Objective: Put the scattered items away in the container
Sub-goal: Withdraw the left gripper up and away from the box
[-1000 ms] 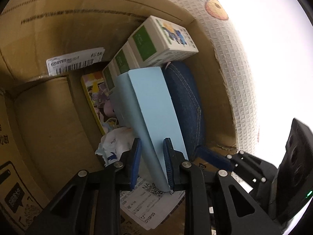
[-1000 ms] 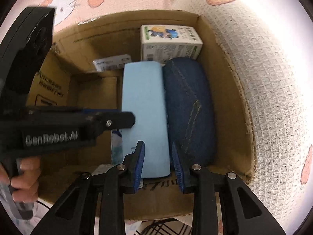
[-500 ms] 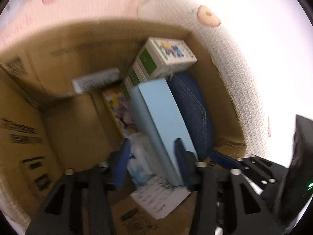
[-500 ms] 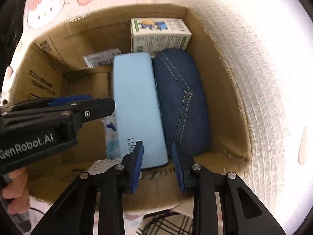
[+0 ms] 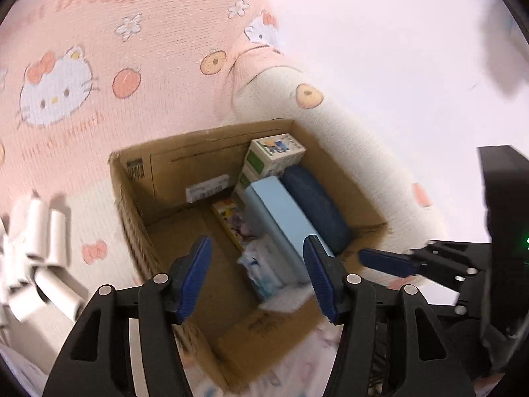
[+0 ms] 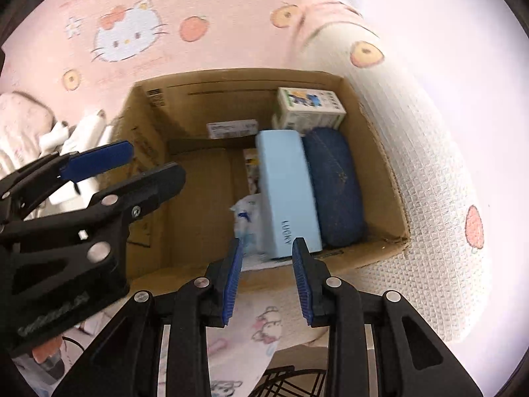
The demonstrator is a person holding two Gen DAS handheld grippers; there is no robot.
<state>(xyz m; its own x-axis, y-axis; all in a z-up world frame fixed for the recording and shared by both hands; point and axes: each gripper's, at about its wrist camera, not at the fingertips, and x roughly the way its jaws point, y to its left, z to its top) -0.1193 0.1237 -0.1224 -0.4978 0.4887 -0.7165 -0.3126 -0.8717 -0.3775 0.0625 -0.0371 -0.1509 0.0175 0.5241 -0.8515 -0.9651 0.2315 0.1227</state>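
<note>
A cardboard box (image 5: 132,218) (image 6: 390,178) sits on a pink Hello Kitty blanket. Inside lie a light blue case (image 5: 281,211) (image 6: 287,192), a denim pouch (image 5: 317,208) (image 6: 334,185), a green-and-white carton (image 5: 274,158) (image 6: 307,106), a picture card (image 5: 231,221) and a plastic packet (image 5: 261,268) (image 6: 248,218). My left gripper (image 5: 258,274) is open and empty above the box's near side; it also shows in the right wrist view (image 6: 139,165). My right gripper (image 6: 267,278) is open and empty over the box's near edge; it also shows in the left wrist view (image 5: 390,261).
White tubes and white objects (image 5: 39,251) (image 6: 82,139) lie on the blanket left of the box. A pale pink cloth (image 6: 23,119) lies further left. A white textured pillow (image 5: 363,152) (image 6: 439,198) borders the box on the right. A black wire frame (image 6: 291,380) is at the bottom.
My left gripper let go of the light blue case, opened wide and pulled up out of the box. My right gripper opened a little and drew back too. The case now rests in the box.
</note>
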